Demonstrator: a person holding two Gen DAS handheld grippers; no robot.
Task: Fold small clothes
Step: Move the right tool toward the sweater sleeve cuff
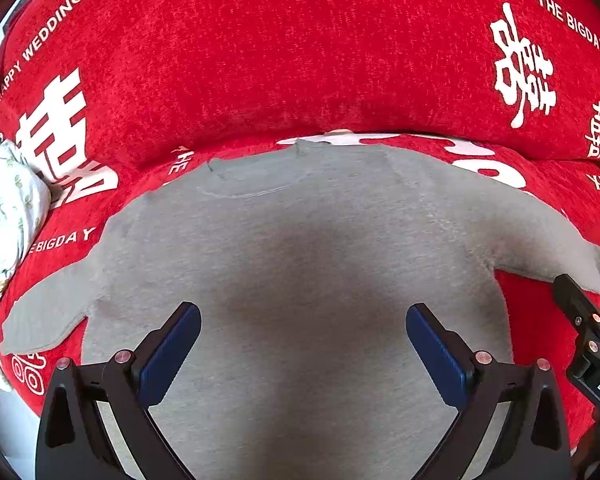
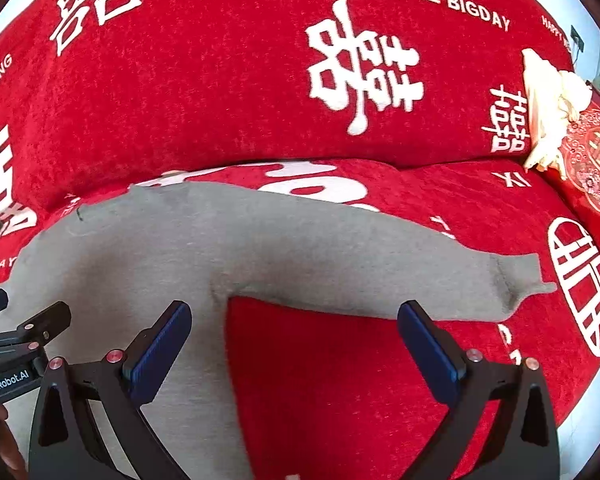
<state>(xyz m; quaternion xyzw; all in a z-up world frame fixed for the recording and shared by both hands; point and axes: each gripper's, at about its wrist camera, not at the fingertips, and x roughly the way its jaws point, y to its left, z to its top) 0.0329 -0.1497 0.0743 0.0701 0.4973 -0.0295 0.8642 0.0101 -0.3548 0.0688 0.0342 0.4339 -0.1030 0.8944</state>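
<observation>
A grey long-sleeved top (image 1: 300, 264) lies spread flat, sleeves out, on a red sofa cover (image 1: 260, 60) printed with white wedding characters, filling the lower centre of the left wrist view. The left hand-held gripper (image 1: 303, 344) hovers over the top's body, jaws wide apart and empty. The right hand-held gripper (image 2: 294, 340), equally wide and empty, sits at lower centre of its view, over the side seam below the outstretched sleeve (image 2: 380, 268). The first fold looks not yet begun; done well, it likely means pinching the sleeve cuff (image 2: 516, 280) and shoulder together, lifting low, and laying the sleeve across the body without dragging the fabric.
</observation>
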